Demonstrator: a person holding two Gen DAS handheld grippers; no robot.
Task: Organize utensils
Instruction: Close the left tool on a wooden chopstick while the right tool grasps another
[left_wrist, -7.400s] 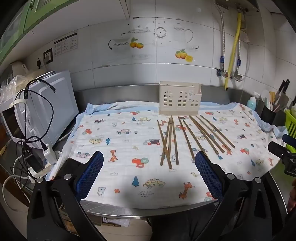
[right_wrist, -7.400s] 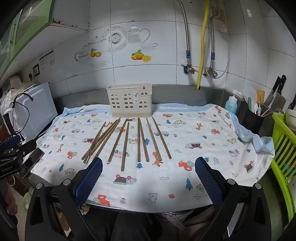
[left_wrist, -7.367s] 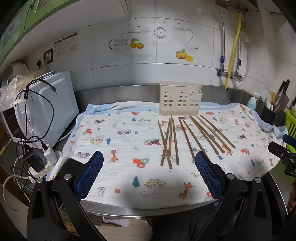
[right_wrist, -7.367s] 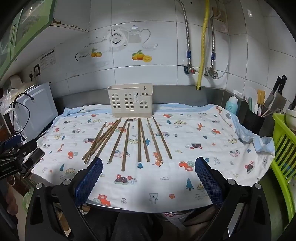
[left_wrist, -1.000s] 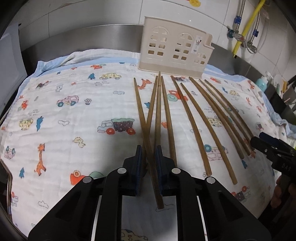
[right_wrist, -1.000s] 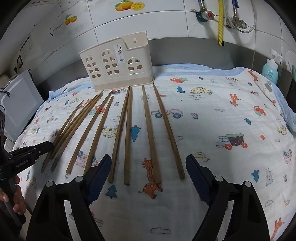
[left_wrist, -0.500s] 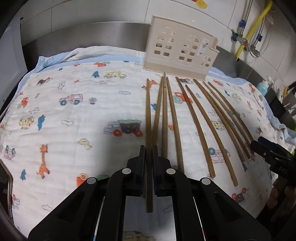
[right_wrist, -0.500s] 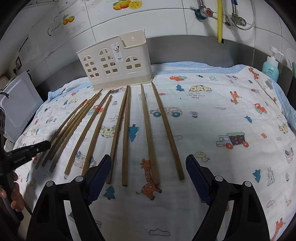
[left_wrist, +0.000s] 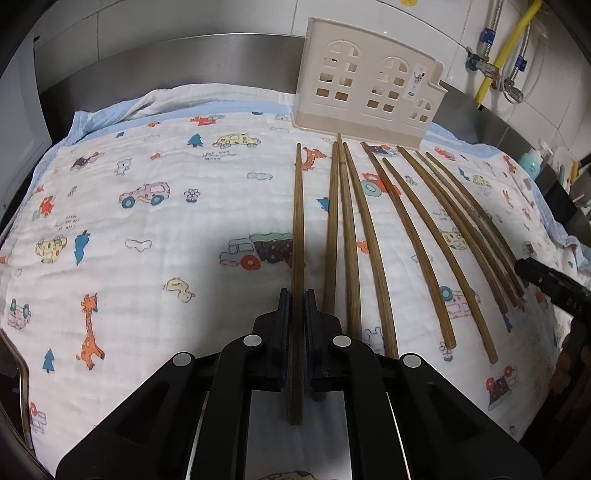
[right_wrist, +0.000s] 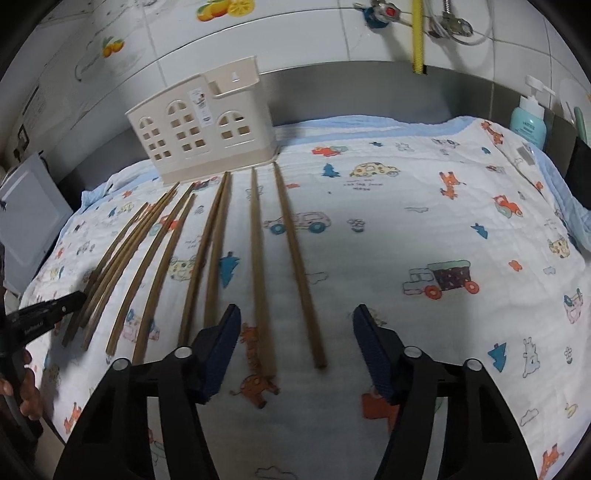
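The left gripper (left_wrist: 297, 325) has its jaws clenched on the leftmost chopstick (left_wrist: 297, 229), whose long axis points at the holder (left_wrist: 365, 99) by the worktop's back edge, while the right gripper (right_wrist: 295, 332) is closing its jaws around two chopsticks (right_wrist: 291, 266) without touching either.

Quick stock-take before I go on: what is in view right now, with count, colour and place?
loose chopsticks: about nine, brown, side by side on the cloth, tips toward the holder
held chopstick: one, brown, leftmost of the row
holder: one, cream, upright at the cloth's far edge
cloth: one, white with cartoon prints, covering the counter
pump bottle: one, teal, far right by the wall
yellow hose: one, on the tiled wall
left tool: black, blue pads, shut on the held chopstick
right tool: black, blue pads, jaws closing, two loose chopsticks between, untouched
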